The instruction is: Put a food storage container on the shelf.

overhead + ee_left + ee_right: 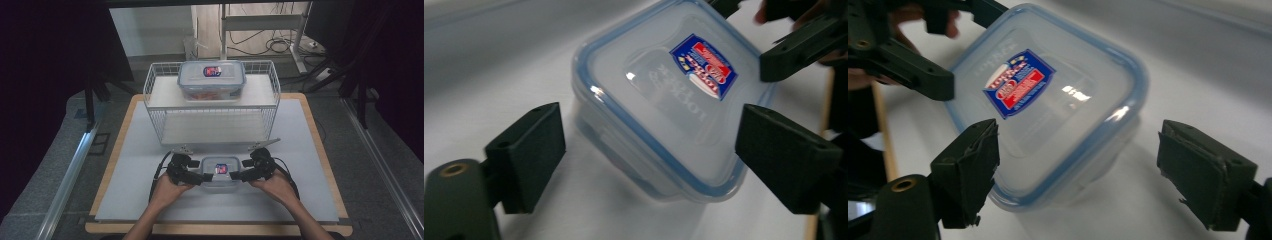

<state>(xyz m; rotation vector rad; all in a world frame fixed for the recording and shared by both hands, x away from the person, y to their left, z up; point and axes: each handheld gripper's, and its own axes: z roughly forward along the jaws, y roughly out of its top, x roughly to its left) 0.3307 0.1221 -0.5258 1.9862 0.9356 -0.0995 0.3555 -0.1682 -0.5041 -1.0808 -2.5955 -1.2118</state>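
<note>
A small clear food container with a blue-rimmed lid and a red-and-blue label lies on the white mat near the front. My left gripper is at its left end and my right gripper at its right end, both pointing inward. In the left gripper view the container sits between the jaws of the left gripper, with a gap at one pad. The right gripper view has the container between the spread jaws of the right gripper, again with a gap at one pad.
A white wire rack with two shelves stands behind the grippers. A larger clear container with the same label rests on its top shelf. The white mat covers a wooden table, with dark curtains on both sides.
</note>
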